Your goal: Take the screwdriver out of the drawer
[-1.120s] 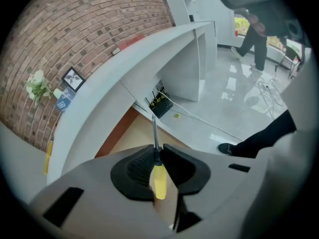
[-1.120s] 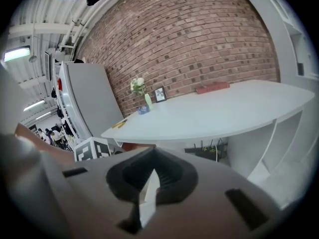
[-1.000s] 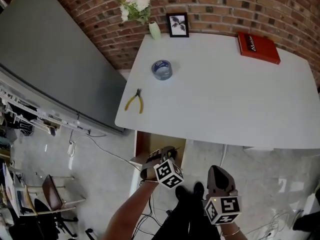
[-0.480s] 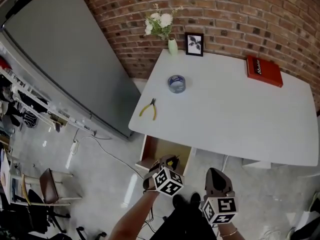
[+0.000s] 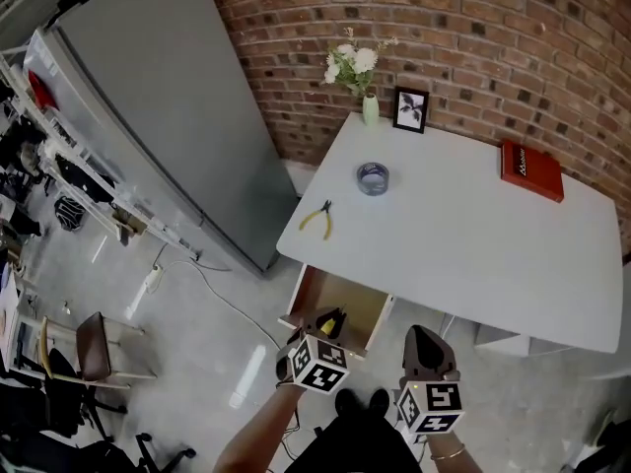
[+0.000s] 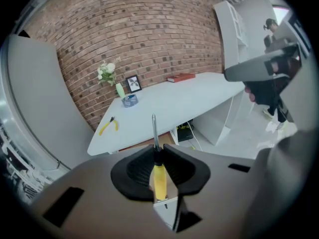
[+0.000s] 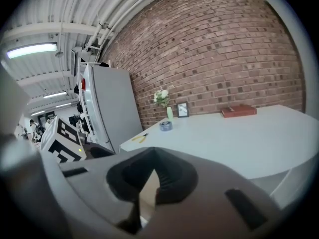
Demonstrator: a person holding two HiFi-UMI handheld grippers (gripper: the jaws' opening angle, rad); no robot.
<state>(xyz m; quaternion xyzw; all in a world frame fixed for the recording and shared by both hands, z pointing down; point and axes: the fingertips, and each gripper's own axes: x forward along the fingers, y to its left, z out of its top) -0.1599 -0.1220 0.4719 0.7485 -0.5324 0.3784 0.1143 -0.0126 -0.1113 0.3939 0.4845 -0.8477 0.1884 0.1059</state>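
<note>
1. A brick wall [image 5: 493,47] backs the white counter [image 5: 473,235]. The drawer [image 5: 345,304] stands open under the counter's near edge, with bare floor [image 5: 197,343] below.
2. The fingers of my left gripper [image 6: 156,151] are clamped on the yellow handle of the screwdriver [image 6: 159,180]. Its shaft points ahead at the counter, and it appears to be out of the drawer, at its front.
3. The fingers of my right gripper [image 7: 148,156] are together and hold nothing.
4. Risk: the smooth handle swivels or slides if my wrist tilts. The screwdriver then drops into the drawer or onto the floor.
5. Risk: the projecting shaft strikes the counter edge if I advance low.
</note>
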